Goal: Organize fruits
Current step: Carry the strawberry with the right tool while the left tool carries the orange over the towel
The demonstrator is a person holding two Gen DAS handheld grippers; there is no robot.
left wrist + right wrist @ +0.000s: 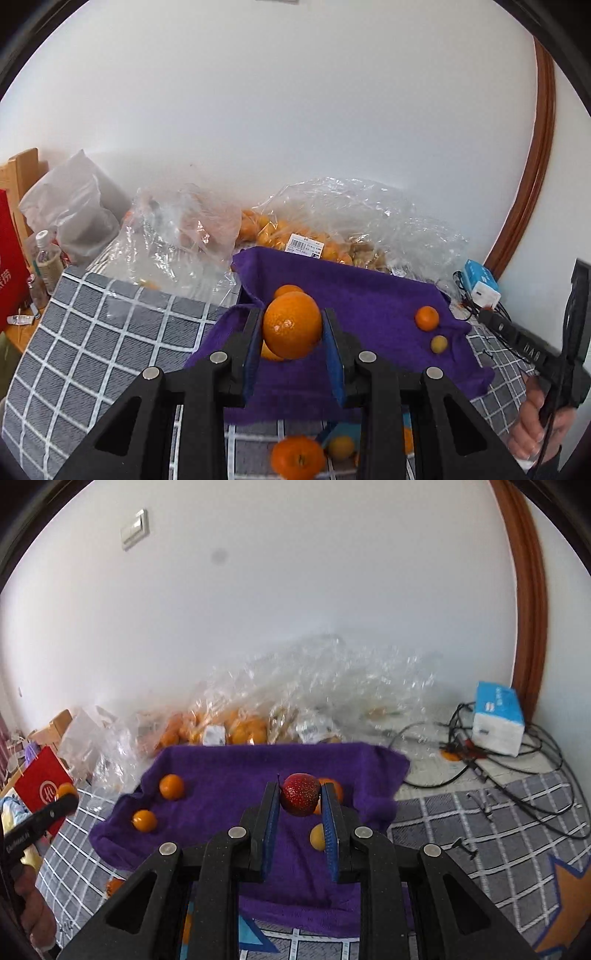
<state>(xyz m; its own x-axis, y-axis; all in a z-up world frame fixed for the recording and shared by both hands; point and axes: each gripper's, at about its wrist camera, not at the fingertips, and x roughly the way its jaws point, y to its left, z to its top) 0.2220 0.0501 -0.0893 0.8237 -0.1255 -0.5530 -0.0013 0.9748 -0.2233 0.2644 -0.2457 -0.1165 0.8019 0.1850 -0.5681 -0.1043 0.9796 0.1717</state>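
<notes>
An orange (292,325) is pinched between the pads of the left hand-held gripper (292,328), above the purple towel (369,295). A red fruit (300,794) is clamped in the nearly closed right hand-held gripper (300,805), over the same towel.

Fuzzy purple cloth (229,771), crinkled glossy clear plastic bags (354,210), shiny dimpled orange (292,325), matt checked tablecloth (110,332)
</notes>
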